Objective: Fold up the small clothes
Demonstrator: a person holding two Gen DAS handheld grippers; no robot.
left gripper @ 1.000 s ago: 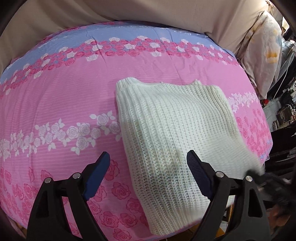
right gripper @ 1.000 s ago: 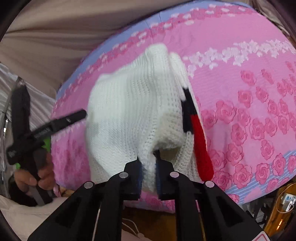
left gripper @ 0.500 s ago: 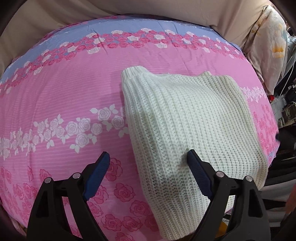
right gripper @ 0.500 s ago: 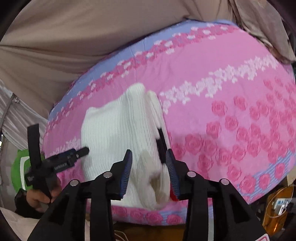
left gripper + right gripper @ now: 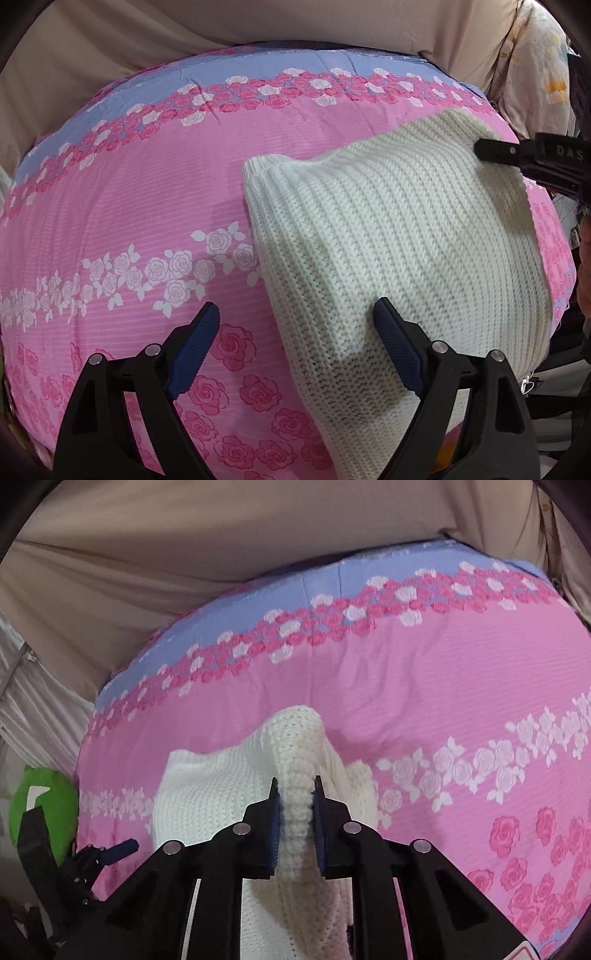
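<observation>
I see a thick, cream white knitted sweater (image 5: 399, 236), folded flat, lying by the near right edge of the pink rose bed (image 5: 122, 221). My right gripper (image 5: 295, 801) pinches the sweater's far edge and lifts it a little. My left gripper (image 5: 295, 328) is wide open just above the near part, holding nothing.

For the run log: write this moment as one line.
task: fold small clothes | right gripper: shut on white knit sweater edge | left gripper: open, holds nothing | surface: pink floral bedspread
</observation>
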